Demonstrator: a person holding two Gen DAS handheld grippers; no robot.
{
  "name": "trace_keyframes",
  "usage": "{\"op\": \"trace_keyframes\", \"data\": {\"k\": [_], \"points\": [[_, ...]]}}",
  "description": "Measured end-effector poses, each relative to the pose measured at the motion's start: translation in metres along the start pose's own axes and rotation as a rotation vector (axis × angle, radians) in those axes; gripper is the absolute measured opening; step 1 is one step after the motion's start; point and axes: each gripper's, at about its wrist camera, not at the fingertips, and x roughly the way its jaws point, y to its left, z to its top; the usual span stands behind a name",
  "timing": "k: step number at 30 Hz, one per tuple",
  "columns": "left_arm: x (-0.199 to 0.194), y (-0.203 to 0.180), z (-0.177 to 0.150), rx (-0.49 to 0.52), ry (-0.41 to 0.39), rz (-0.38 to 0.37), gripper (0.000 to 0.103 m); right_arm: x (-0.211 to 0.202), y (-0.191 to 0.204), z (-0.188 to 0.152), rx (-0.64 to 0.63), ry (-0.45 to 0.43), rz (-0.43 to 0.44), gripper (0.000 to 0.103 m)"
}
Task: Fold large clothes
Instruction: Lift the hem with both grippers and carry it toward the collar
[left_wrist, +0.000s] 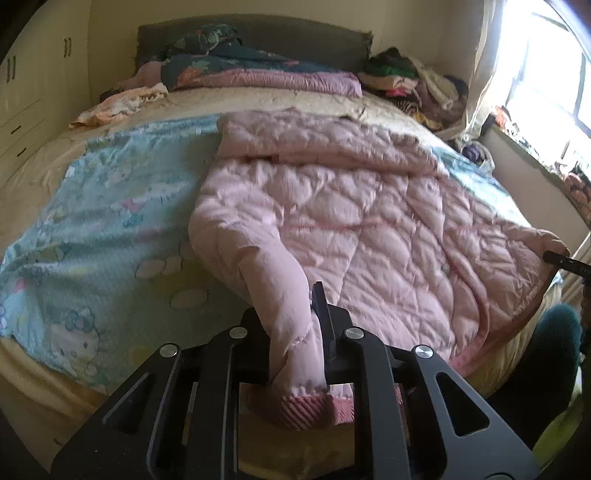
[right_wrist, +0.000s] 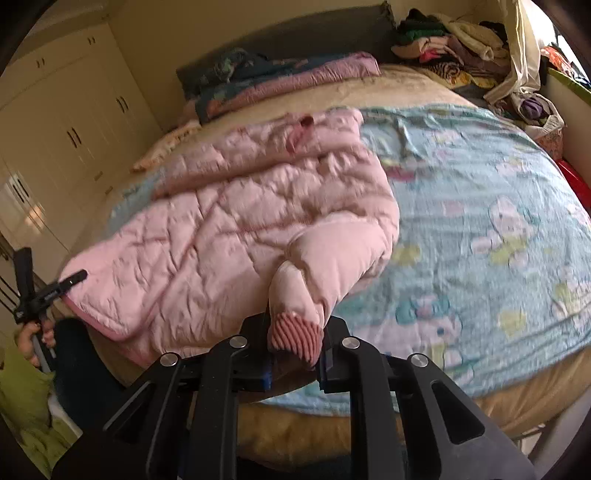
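Left tool (left_wrist: 310, 332) clamps one ribbed cuff (left_wrist: 310, 406) of the pink quilted jacket (left_wrist: 332, 206); right tool (right_wrist: 295, 343) clamps the other cuff (right_wrist: 295, 339), readying the near sleeves for folding.

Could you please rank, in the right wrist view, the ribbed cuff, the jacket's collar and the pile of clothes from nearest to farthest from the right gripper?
1. Ribbed cuff: clamped in the right gripper, at the bed's near edge.
2. Collar: mid-bed, at the pink jacket's far end.
3. Pile of clothes: far right corner, beside the headboard.

Quilted puffy pink jacket (left_wrist: 332, 206), ribbed knit cuff (right_wrist: 295, 338), matt black fingers (left_wrist: 321, 306)
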Motion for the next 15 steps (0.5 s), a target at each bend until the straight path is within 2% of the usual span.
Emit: {"op": "trace_keyframes", "data": {"k": [4, 15], "points": [[-0.006, -0.001, 0.016, -0.011, -0.038, -0.008, 0.010, -0.008, 0.001, 0.020, 0.017, -0.055, 0.037, 0.015], [-0.018, -0.008, 0.058, 0.015, -0.135, -0.008, 0.010, -0.021, 0.008, 0.066, 0.009, -0.146, 0.060, 0.015]]}}
